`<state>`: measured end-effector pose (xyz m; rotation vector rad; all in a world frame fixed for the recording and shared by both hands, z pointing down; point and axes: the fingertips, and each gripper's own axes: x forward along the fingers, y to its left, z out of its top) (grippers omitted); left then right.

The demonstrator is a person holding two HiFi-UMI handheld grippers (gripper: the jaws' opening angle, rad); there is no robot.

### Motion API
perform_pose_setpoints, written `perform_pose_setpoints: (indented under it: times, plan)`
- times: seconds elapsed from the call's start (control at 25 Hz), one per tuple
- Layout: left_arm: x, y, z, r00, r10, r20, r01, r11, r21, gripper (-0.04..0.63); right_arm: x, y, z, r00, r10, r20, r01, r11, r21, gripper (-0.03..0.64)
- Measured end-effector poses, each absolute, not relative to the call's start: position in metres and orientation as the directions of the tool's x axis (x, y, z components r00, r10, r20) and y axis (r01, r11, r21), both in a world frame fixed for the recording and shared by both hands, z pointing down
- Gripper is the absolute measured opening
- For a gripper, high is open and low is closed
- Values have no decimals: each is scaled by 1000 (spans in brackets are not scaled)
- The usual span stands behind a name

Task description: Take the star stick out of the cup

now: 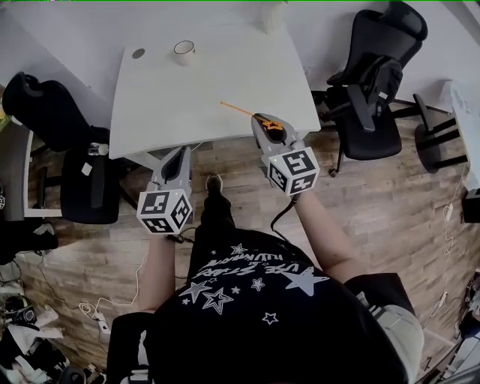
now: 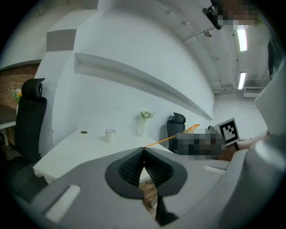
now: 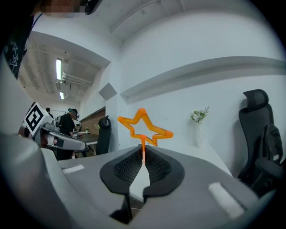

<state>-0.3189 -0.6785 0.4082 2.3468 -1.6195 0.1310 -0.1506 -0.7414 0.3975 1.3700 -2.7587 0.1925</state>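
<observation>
An orange star stick (image 1: 244, 112) is clamped in my right gripper (image 1: 266, 124), over the white table's (image 1: 187, 105) front right corner. Its thin shaft points out over the tabletop toward the back left. In the right gripper view the star (image 3: 144, 125) stands just above the shut jaws of the right gripper (image 3: 143, 153), which pinch the shaft. The white cup (image 1: 184, 51) stands apart at the table's back, with nothing showing in it. My left gripper (image 1: 183, 153) hangs at the table's front edge, shut and empty (image 2: 143, 150). From it I see the cup (image 2: 110, 135) and the stick (image 2: 176, 136).
Black office chairs stand to the left (image 1: 52, 112) and right (image 1: 371, 82) of the table. A white vase (image 1: 274, 15) is at the back edge and a small grey disc (image 1: 139, 53) near the cup. Cables and clutter lie on the wooden floor at the lower left.
</observation>
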Motion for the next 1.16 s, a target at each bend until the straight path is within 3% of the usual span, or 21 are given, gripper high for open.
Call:
perform_pose_setpoints:
  times: [1.16]
  plan:
    - [-315, -573, 415, 325, -918, 228, -938, -283, 201, 3, -137, -640, 412, -618, -771, 155, -785, 616, -65, 34]
